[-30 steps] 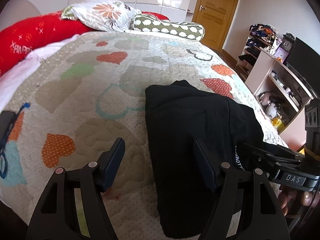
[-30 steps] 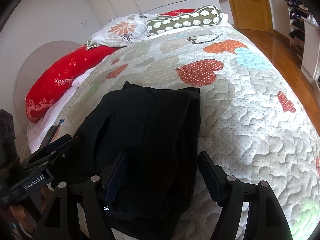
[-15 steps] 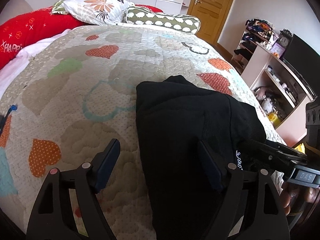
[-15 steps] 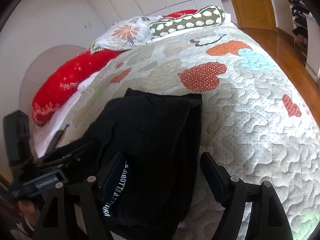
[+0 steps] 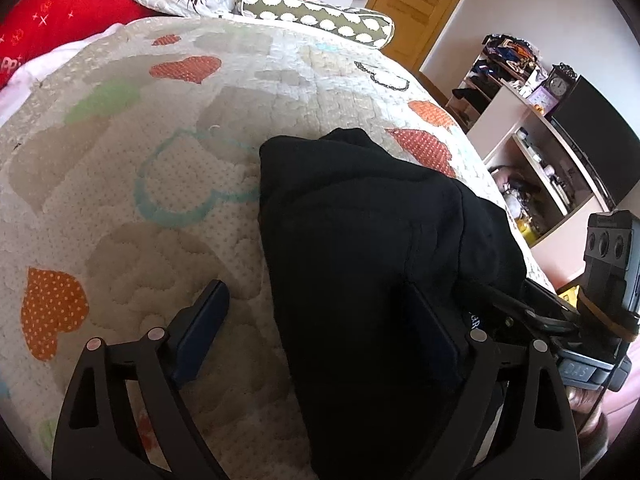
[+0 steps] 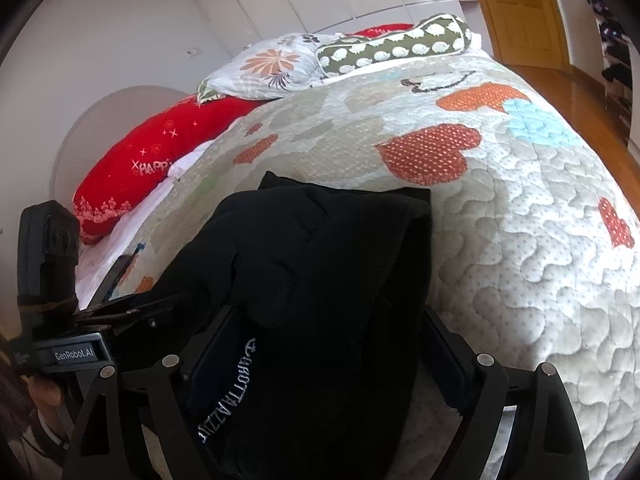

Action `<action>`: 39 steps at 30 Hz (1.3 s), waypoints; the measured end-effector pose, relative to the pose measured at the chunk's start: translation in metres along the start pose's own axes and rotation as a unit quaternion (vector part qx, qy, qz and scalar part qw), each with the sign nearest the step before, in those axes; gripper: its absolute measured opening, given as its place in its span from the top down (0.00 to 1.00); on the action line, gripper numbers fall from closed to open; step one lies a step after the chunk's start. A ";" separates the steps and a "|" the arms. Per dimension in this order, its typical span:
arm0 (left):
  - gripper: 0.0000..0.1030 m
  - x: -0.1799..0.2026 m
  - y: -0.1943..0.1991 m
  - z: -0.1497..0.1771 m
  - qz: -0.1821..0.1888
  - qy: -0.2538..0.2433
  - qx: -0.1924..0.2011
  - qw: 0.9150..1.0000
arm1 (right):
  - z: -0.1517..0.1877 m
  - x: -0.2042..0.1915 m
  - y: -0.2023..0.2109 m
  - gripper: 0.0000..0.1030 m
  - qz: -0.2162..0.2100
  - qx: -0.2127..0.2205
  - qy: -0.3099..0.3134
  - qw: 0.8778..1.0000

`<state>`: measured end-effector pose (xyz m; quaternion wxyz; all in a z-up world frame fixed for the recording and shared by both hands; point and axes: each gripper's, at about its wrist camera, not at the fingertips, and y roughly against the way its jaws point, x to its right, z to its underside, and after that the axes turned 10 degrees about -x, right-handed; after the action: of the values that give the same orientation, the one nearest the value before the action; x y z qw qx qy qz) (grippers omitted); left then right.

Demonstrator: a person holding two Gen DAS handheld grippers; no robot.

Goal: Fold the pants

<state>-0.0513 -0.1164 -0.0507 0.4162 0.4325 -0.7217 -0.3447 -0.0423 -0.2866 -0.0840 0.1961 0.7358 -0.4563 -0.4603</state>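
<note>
On the quilt (image 5: 168,184) lie the black pants (image 5: 360,240), soft, limp, likely light. Both the left gripper (image 5: 320,332) and right gripper (image 6: 320,364) stand spread over the near edge, seemingly not pinching; grip that hem's corners.

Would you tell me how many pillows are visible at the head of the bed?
3: a red pillow on the left, a floral pillow in the middle, and a green bolster on the right; more may be hidden behind.

Both grippers advanced over pants (image 6: 320,280)
</note>
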 end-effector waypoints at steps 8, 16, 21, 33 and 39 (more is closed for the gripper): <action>0.12 0.002 0.000 0.000 -0.007 0.006 0.001 1.000 | 0.002 0.003 0.004 0.47 0.003 0.010 -0.007 1.000; 0.40 0.014 0.005 0.002 0.002 -0.009 0.013 1.000 | 0.004 -0.004 0.011 0.58 0.003 0.025 -0.017 1.000; 0.60 0.016 0.017 0.002 0.009 -0.012 0.029 0.999 | 0.000 -0.017 0.020 0.66 0.008 0.035 -0.004 0.999; 0.64 -0.025 0.068 -0.053 -0.027 -0.012 0.093 0.995 | -0.075 -0.069 0.011 0.69 -0.028 0.066 0.033 0.997; 0.57 -0.079 0.018 -0.081 -0.098 0.029 0.019 0.995 | -0.110 -0.064 -0.059 0.67 0.028 0.003 0.020 0.999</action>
<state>0.0378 -0.0489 -0.0252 0.3930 0.5190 -0.6697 -0.3572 0.0703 -0.2170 -0.0393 0.2162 0.7325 -0.4741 -0.4382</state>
